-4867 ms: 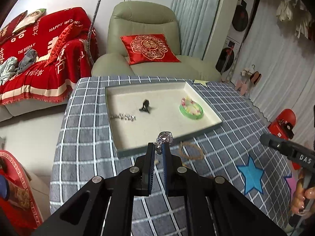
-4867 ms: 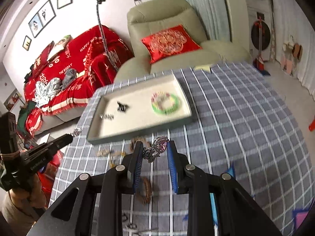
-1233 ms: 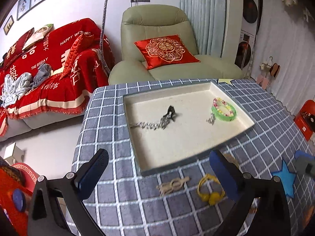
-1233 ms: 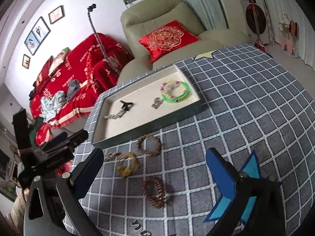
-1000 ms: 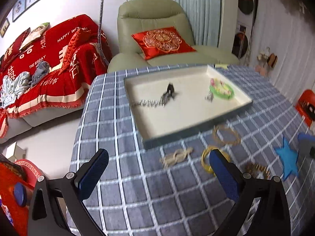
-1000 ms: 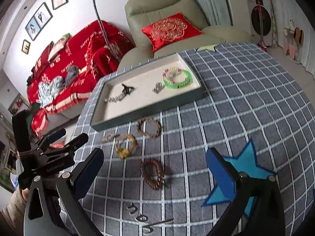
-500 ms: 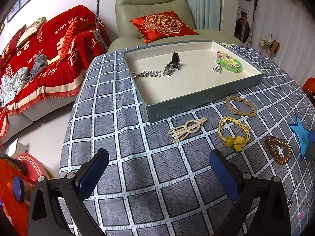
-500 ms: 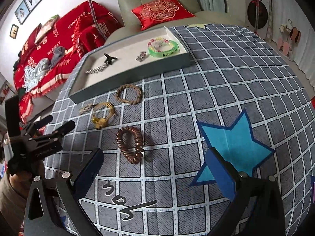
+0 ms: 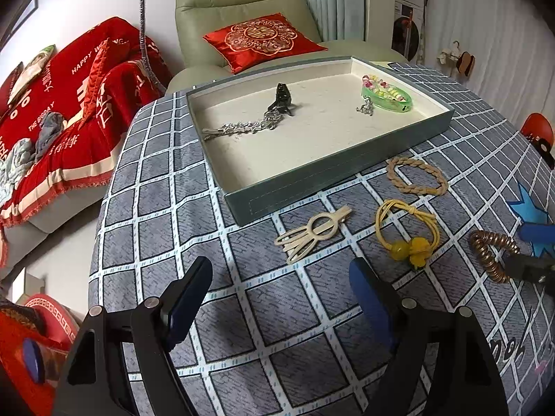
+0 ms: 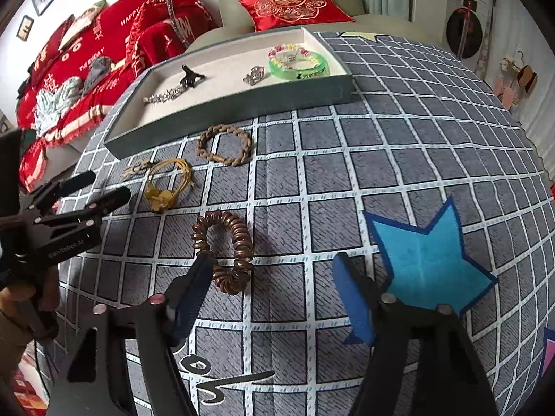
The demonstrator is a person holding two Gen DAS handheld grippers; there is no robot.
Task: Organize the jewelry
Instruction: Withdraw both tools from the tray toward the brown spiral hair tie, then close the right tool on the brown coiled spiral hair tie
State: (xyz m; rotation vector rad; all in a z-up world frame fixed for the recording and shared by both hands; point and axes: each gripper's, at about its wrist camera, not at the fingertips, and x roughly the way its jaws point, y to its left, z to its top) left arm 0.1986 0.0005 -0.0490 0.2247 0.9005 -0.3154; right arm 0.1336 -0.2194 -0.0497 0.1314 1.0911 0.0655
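Both pairs of fingers just narrowed, still apart, gripping nothing; right gripper [image 10: 272, 270] straddles coil hair tie [image 10: 225, 249]; left gripper [image 9: 281, 277] empty.

Checked tablecloth [image 9: 166, 208]; tray [image 9: 329, 176], hair clip [image 9: 312, 234], three hair ties [image 10: 223, 249]

A grey checked tablecloth [image 9: 166, 208] with a blue star [image 10: 423, 256] fills the frame; behind it, upper centre, a green armchair [image 9: 236, 3] holds a red embroidered cushion [image 9: 260, 40]; a red throw [image 9: 52, 97] drapes upper left.
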